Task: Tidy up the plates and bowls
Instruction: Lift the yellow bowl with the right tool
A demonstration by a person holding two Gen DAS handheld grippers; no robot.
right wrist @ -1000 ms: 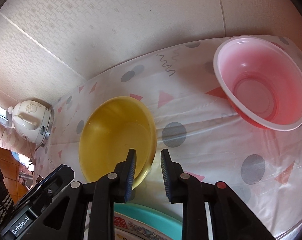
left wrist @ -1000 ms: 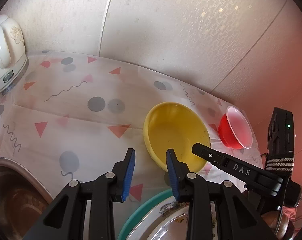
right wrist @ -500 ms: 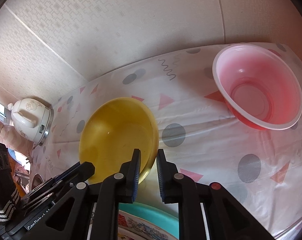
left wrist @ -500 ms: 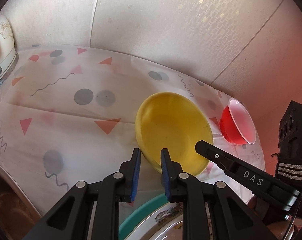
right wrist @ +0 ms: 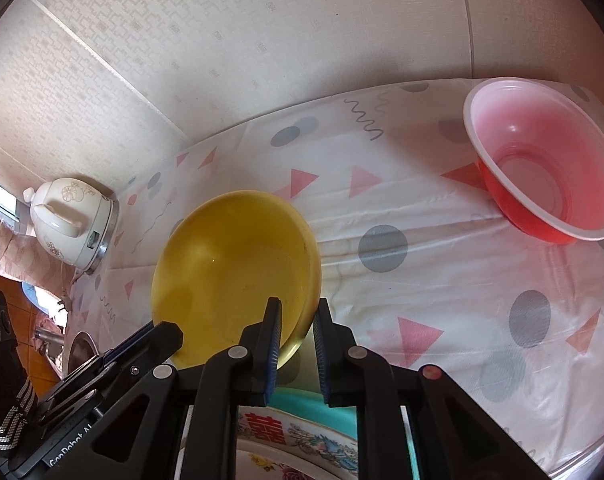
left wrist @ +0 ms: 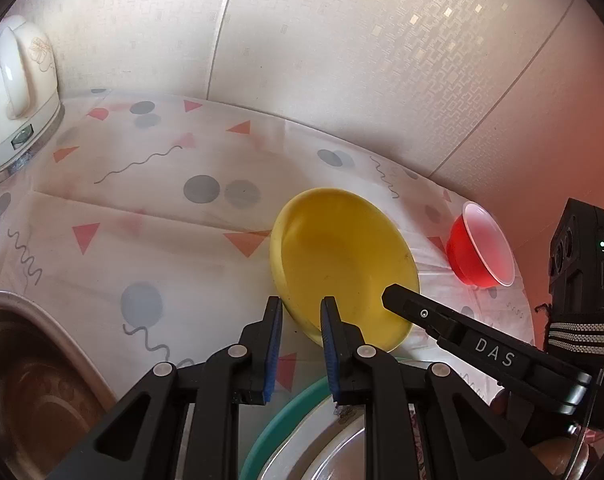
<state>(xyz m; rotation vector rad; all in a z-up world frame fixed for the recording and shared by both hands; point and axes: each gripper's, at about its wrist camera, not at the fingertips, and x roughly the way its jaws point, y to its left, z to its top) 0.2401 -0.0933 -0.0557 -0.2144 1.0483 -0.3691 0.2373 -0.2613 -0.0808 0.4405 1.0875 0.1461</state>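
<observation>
A yellow bowl [left wrist: 337, 256] [right wrist: 230, 256] is tilted over the patterned tablecloth [left wrist: 142, 200], its near edge raised. My left gripper [left wrist: 300, 320] is shut on the bowl's near-left rim, blue pads on either side of the wall. My right gripper [right wrist: 297, 320] is shut on the near-right rim, one finger inside the bowl and one outside. Each gripper shows in the other's view: the right gripper [left wrist: 397, 294] reaches in from the right, the left gripper [right wrist: 166, 332] from the lower left. Below both lies a teal-rimmed plate [left wrist: 278, 424] [right wrist: 298, 398] carrying a floral plate [right wrist: 294, 436].
A red plastic bowl [left wrist: 481, 248] [right wrist: 541, 160] with a white inside stands at the right near the wall. A white floral pot [left wrist: 18, 92] [right wrist: 70, 216] stands at the far left. A metal basin [left wrist: 30, 380] lies at the lower left. A wallpapered wall backs the table.
Both grippers' jaws have closed in onto the yellow bowl's near rim. The bowl now sits tilted, with its near edge lifted.
</observation>
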